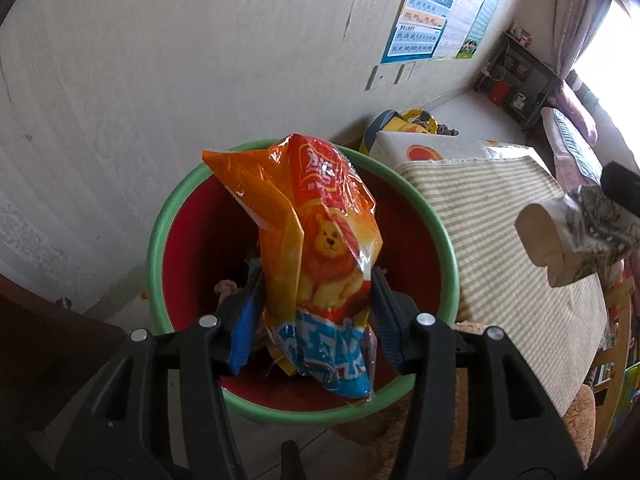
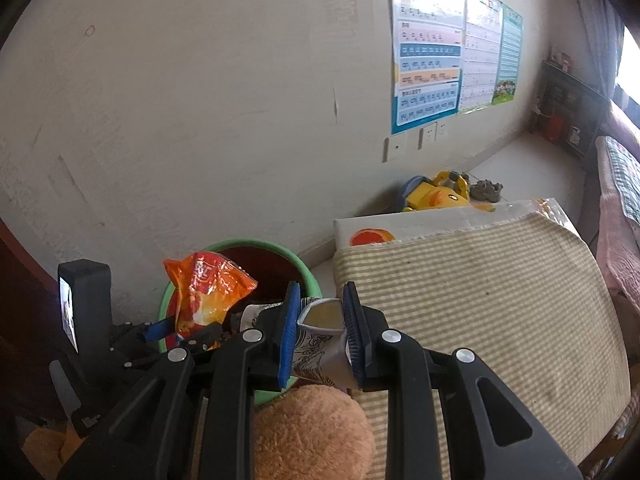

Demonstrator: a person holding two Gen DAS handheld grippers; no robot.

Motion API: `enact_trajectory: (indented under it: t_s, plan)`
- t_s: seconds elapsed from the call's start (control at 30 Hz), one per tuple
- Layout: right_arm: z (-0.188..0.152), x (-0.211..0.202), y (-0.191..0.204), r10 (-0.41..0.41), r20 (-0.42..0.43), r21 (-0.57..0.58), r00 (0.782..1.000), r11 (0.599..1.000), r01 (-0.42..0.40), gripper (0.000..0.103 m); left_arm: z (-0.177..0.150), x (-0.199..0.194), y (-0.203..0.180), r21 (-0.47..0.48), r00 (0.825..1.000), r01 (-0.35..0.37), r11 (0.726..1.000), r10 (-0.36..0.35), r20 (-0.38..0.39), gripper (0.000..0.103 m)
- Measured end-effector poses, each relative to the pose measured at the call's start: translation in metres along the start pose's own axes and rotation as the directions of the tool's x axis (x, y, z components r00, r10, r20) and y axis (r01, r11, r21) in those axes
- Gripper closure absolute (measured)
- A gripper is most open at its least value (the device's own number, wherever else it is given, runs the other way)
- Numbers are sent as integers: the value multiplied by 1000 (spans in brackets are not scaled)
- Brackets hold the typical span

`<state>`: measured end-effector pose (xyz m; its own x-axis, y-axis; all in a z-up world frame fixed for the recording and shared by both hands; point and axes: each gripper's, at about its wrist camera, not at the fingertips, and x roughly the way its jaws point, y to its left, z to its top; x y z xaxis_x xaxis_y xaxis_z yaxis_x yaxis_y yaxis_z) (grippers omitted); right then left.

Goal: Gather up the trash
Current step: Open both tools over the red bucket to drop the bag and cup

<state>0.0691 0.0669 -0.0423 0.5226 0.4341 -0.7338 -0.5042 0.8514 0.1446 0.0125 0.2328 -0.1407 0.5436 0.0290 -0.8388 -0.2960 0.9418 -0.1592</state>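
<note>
An orange snack bag (image 1: pixel 320 240) with a lion picture stands upright between the blue pads of my left gripper (image 1: pixel 316 280), which is shut on it. The bag hangs over the mouth of a red bin with a green rim (image 1: pixel 440 224); some litter lies at the bin's bottom. My right gripper (image 2: pixel 322 292) is shut on a crushed paper cup (image 2: pixel 320 316), white with dark print, just right of the bin rim (image 2: pixel 240 243). In the right wrist view, the left gripper (image 2: pixel 188 328) and snack bag (image 2: pixel 208 292) show over the bin. The left wrist view has the cup (image 1: pixel 560 240) at its right edge.
The bin stands on the floor against a pale wall. A striped cushion (image 2: pixel 480 300) lies right of it, with a brown plush toy (image 2: pixel 312 428) below my right gripper. A yellow toy (image 2: pixel 436 196) sits by the wall, and dark furniture (image 1: pixel 48 340) stands at left.
</note>
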Motion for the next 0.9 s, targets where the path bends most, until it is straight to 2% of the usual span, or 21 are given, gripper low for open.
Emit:
enact_trajectory:
  t_s: [0.67, 0.77, 0.9]
  plan:
    - [10, 31, 26, 49, -33, -52, 998, 997, -50, 81, -3, 25, 8, -24, 998, -7, 1000, 5, -63, 51]
    - [11, 35, 28, 54, -38, -58, 998, 997, -56, 81, -3, 28, 9, -26, 997, -8, 1000, 6, -72, 49]
    - [13, 41, 31, 74, -43, -52, 996, 996, -76, 79, -4, 32, 13, -52, 996, -8, 999, 4, -87, 39]
